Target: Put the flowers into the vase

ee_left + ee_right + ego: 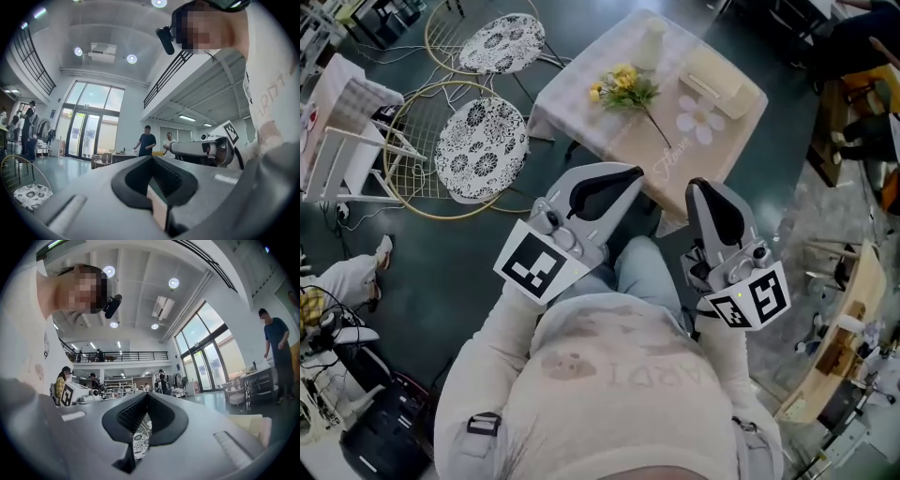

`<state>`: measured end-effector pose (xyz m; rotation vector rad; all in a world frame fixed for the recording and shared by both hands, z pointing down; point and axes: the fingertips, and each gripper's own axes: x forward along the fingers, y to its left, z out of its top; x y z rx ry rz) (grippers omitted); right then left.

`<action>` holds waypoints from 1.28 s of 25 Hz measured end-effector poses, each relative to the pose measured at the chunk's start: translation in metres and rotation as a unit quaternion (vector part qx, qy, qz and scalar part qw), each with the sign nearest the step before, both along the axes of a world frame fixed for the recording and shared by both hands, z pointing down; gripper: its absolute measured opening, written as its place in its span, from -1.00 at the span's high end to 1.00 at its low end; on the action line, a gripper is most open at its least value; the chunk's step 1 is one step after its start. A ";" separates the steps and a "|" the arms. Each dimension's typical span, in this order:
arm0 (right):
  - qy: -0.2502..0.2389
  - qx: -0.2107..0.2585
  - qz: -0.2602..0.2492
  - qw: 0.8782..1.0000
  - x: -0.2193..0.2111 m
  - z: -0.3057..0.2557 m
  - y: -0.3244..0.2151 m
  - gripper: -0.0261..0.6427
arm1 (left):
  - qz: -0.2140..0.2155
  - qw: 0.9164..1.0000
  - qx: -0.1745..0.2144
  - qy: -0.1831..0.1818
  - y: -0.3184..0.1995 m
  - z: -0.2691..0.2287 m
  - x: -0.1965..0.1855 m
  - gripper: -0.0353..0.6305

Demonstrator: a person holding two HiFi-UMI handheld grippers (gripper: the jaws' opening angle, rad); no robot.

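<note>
We are holding both grippers close against the chest, short of the worktop (577, 97). The left gripper (623, 176) is keeping its fingers (140, 174) pressed together at the tips, gripping nothing. The right gripper (701, 190) is doing likewise, its fingers (125, 414) closed and empty, with only a patterned cushion showing through the slit behind them.

The flowers (622, 88) are lying flat near the middle of the worktop, well in from every edge, the stem trailing toward its near corner. The white vase (649, 43) is standing upright by the far edge, close beyond the blooms, and a cream box (715, 82) is sitting to the right of both.

The worktop's near corner is pointing at us between the two grippers. Two round chairs (481, 147) are crowding its left side, with bare dark floor (441, 281) lying open in front of them.
</note>
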<state>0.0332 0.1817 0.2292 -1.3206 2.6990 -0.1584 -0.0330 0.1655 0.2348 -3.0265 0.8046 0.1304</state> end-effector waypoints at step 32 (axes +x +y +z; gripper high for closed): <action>-0.029 -0.012 -0.022 0.999 0.054 0.015 -0.210 0.84 | 0.008 1.000 -0.011 -0.018 -0.200 0.003 0.072 0.89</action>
